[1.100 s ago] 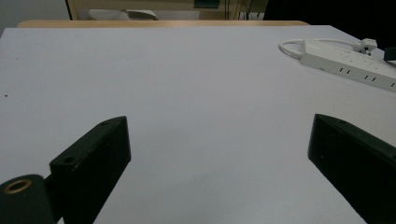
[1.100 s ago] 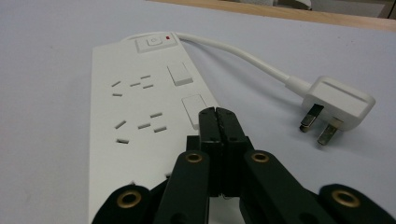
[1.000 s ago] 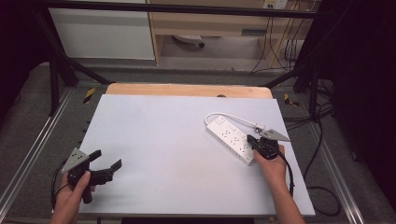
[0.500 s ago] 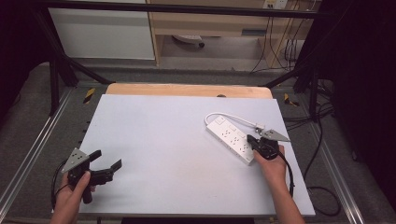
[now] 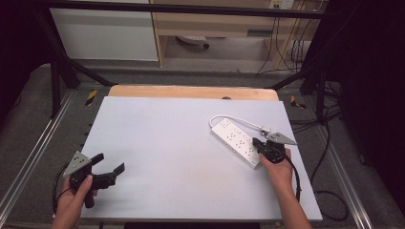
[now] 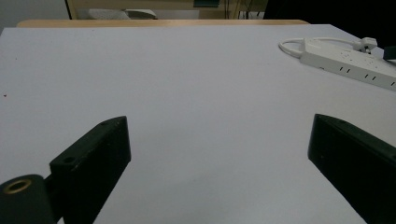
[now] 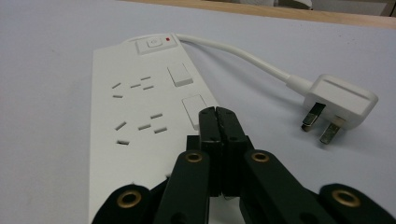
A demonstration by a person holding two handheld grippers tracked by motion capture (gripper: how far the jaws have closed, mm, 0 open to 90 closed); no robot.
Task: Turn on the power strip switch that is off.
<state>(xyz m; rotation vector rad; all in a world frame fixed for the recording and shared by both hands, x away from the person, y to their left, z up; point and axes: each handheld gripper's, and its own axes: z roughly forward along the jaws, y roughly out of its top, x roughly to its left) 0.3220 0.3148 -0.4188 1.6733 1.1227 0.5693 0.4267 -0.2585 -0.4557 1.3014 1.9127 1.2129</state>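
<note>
power strip (image 7: 140,107) lies under the closed right tool (image 7: 218,114).

Lighting: even, diffuse overhead light on the pale grey matte tabletop (image 5: 181,138); surroundings dark, corners near black. Shadows: faint, soft. Glare: none on the white plastic power strip (image 7: 140,102). Focus: high view soft and grainy; near black jaws slightly blurred.

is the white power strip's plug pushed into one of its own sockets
No, the white power strip's three-pin plug lies loose on the table beside it, its metal pins bare.
</note>
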